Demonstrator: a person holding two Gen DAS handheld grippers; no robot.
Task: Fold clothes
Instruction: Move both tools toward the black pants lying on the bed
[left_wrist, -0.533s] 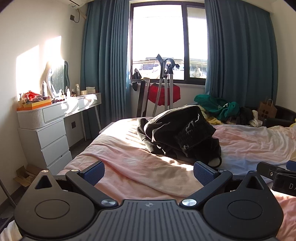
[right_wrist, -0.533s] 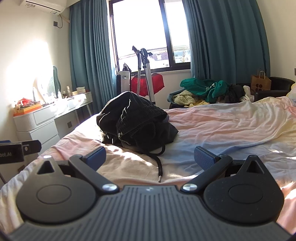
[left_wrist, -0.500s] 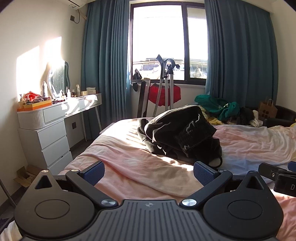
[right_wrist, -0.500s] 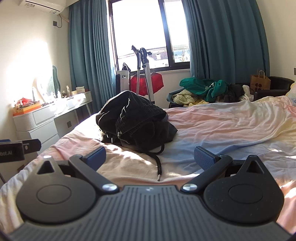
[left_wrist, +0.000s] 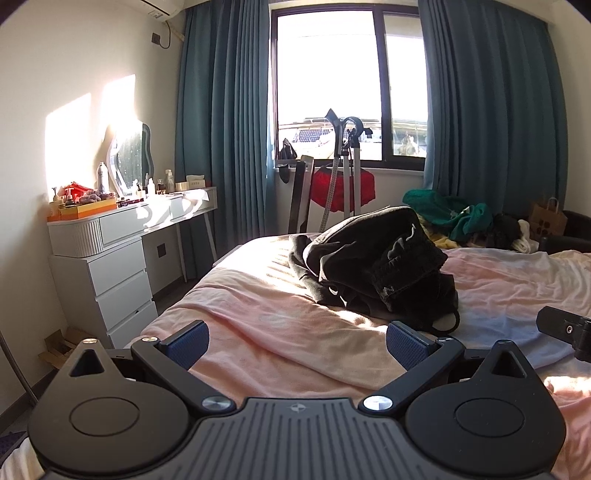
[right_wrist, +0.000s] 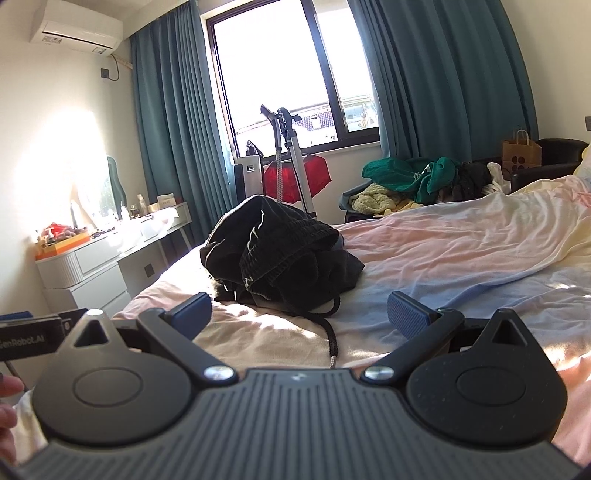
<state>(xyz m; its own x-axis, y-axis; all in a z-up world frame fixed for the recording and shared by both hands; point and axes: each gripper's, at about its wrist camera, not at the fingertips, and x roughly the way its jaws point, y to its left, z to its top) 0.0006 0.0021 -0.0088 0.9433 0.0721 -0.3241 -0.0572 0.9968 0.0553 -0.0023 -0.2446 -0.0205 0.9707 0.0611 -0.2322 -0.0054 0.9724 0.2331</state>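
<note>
Over the bed (left_wrist: 295, 332) | my left gripper (left_wrist: 297, 341) fingers spread wide, holding nothing | my right gripper (right_wrist: 299, 314) fingers spread wide too, empty | crumpled black garment (left_wrist: 376, 266) heaped ahead on the sheet, its drawstring (right_wrist: 333, 339) trailing between my right fingers

Black garment (left_wrist: 376, 266) crumpled in heap on bed (left_wrist: 280, 332)

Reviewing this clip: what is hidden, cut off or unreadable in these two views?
- Black garment: bunched in a heap in both views, so its type and underside are hidden.
- Drawstring: right wrist view, its end runs behind the right gripper body.
- Left gripper: in the right wrist view, cut off by the left edge.
- Clothes pile beyond the bed: too jumbled and partly blocked by the bedding.
</note>
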